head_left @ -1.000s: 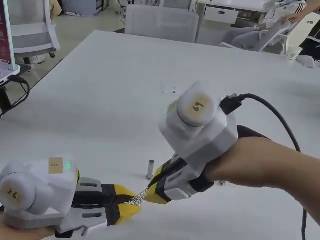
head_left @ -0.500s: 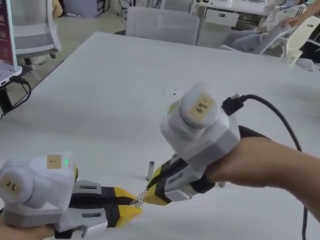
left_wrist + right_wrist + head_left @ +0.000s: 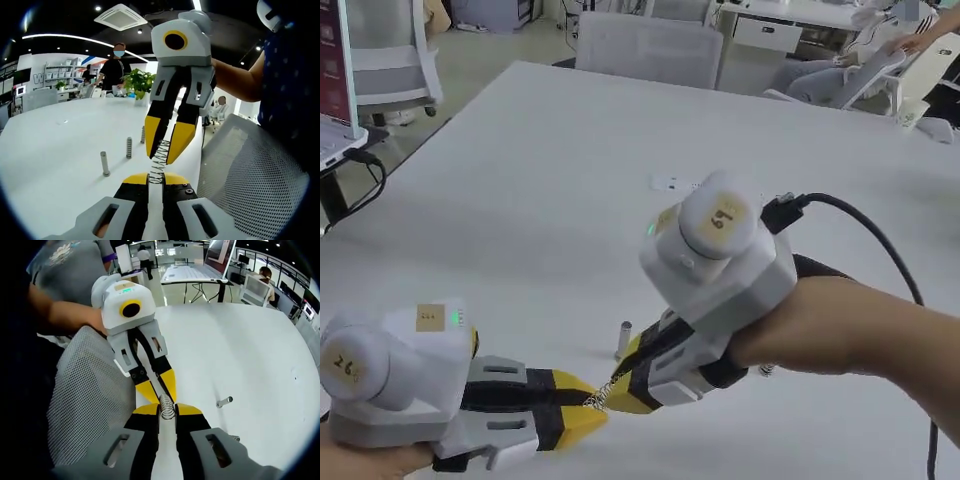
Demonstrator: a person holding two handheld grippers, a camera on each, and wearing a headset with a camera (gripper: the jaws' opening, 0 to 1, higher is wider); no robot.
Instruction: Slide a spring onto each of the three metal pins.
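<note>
**A:** What is the left gripper doing?

**B:** It is pinching one end of the spring. Its jaws are drawn almost together, with only the coil sitting between the yellow tips.

**A:** And the right gripper?

**B:** It is facing the left one tip to tip and clamping the other end of the same spring. Its jaws are standing just a coil's width apart. In the right gripper view the spring is showing end-on, as a small ring between that gripper's own tips.

**A:** So where is the spring hanging?

**B:** It is spanning the short gap between the two pairs of tips, above the desk and close to its near edge. It is not touching the surface, as far as I can tell.

**A:** Are the pins showing?

**B:** Yes. In the left gripper view three are standing upright in a row on the desk, off to the left of the grippers and apart from them. The nearest pin is looking smooth and bare. The middle pin and the far pin are looking ribbed. I cannot tell whether springs are sitting on those two.
</note>
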